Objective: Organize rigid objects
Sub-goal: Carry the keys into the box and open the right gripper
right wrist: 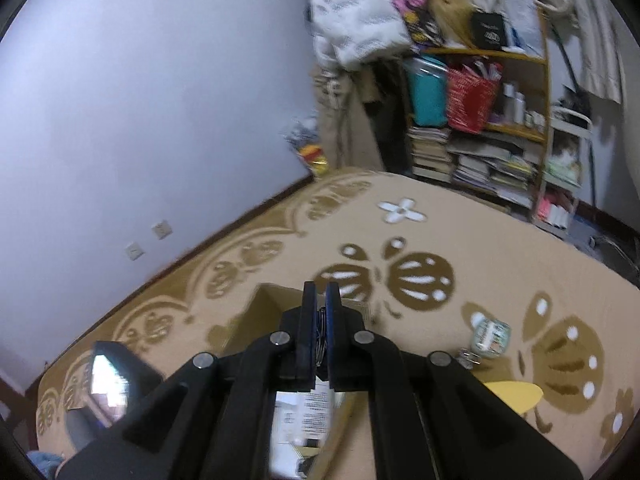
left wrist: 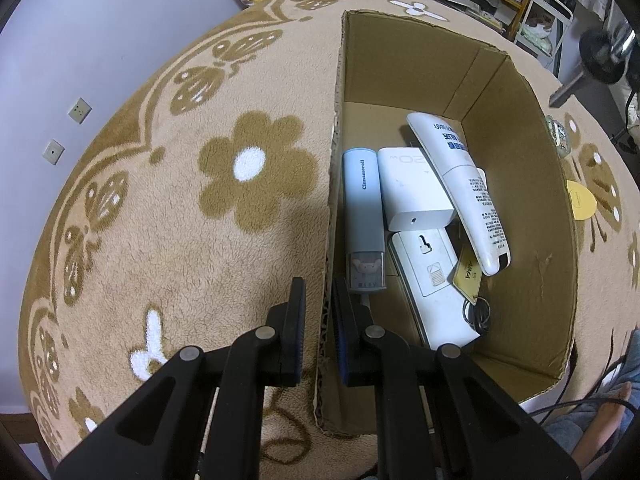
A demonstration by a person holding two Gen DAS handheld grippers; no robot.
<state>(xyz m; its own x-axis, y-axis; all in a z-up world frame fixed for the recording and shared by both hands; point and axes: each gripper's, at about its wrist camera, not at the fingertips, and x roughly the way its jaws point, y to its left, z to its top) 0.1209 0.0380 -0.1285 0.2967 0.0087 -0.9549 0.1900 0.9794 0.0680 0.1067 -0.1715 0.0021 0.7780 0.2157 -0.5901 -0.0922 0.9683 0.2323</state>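
A cardboard box (left wrist: 520, 208) stands on a beige flowered blanket. In it lie a blue Cinnamoroll case (left wrist: 362, 208), a white charger (left wrist: 412, 192), a white tube (left wrist: 464, 188), a white flat device (left wrist: 432, 280) and a yellow key tag (left wrist: 466, 272). My left gripper (left wrist: 320, 308) is shut on the box's left wall, one finger on each side. My right gripper (right wrist: 320, 300) is shut on a small metal ring or coil (right wrist: 320, 332), held above the box (right wrist: 264, 312).
A small glass jar (right wrist: 490, 334), a metal clip (right wrist: 466, 358) and a yellow card (right wrist: 516, 394) lie on the blanket right of the box. A black device with a lit screen (right wrist: 110, 376) sits at left. Bookshelves (right wrist: 480, 128) stand behind.
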